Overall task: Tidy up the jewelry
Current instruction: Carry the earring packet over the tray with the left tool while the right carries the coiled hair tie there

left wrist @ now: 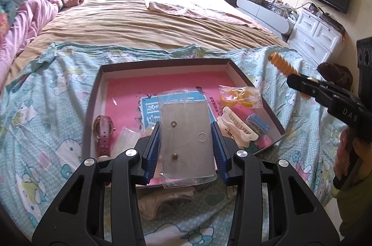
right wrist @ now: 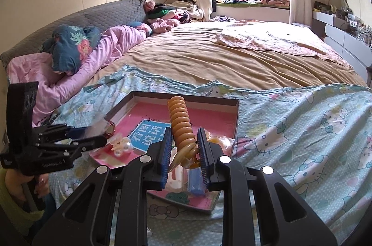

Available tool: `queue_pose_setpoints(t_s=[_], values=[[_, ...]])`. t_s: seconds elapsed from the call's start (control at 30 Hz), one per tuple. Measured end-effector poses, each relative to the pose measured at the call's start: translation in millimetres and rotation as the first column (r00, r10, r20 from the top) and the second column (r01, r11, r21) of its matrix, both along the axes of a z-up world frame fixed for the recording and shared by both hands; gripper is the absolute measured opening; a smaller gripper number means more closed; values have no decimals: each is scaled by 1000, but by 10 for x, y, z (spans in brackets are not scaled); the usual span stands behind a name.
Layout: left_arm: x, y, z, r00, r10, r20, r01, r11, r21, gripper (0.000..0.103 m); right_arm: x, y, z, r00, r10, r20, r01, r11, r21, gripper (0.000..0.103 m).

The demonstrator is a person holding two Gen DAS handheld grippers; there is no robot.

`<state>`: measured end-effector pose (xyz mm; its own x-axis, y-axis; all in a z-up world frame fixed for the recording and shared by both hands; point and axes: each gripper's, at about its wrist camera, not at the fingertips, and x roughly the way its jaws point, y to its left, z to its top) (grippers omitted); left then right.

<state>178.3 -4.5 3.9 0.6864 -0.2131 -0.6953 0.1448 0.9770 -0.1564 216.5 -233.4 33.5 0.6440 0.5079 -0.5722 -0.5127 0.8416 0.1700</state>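
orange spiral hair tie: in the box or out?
Out. The right gripper holds the spiral hair tie pinched between its fingers, lifted above the box; the left view shows it in the air.

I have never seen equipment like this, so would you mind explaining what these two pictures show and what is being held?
No robot here: a person holds a two-fingered gripper in each hand, and each picture comes from a camera on one gripper, looking along its fingers. In the left camera's view, the left gripper is closed on a clear bag holding a grey earring card. In the right camera's view, the right gripper clamps an orange spiral hair tie. Below both, on the bed's cartoon-print sheet, lies a shallow box holding a pink watch, a cream hair claw and bagged yellow rings.
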Motion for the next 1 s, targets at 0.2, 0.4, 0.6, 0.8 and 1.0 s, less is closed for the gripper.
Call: queue_pose_setpoints(t_s=[0.2,0.4,0.6,0.8,1.0], values=[[86,-38,-121,1000,-15,-23,15,1000,-3,33,95,37,-76,1000,-12,-18,12,1000,-12,21],[135,-57,-196,999,-24,-33,23,1000,-5,33,145,52,-195,999,-28,-42,27,999,-18,21],[159,-118,-281,998,-46,-42,46,999,-8,33,181,62,-275,997,-40,-59,38,999,-30,21],[178,-153,-335,997,-57,-48,56,998,-16,33,194,52,-347,996,-43,-77,41,999,-31,21],[208,-185,-389,996,-65,-55,64,998,-6,33,247,79,-451,993,-36,-110,30,998,-53,21]])
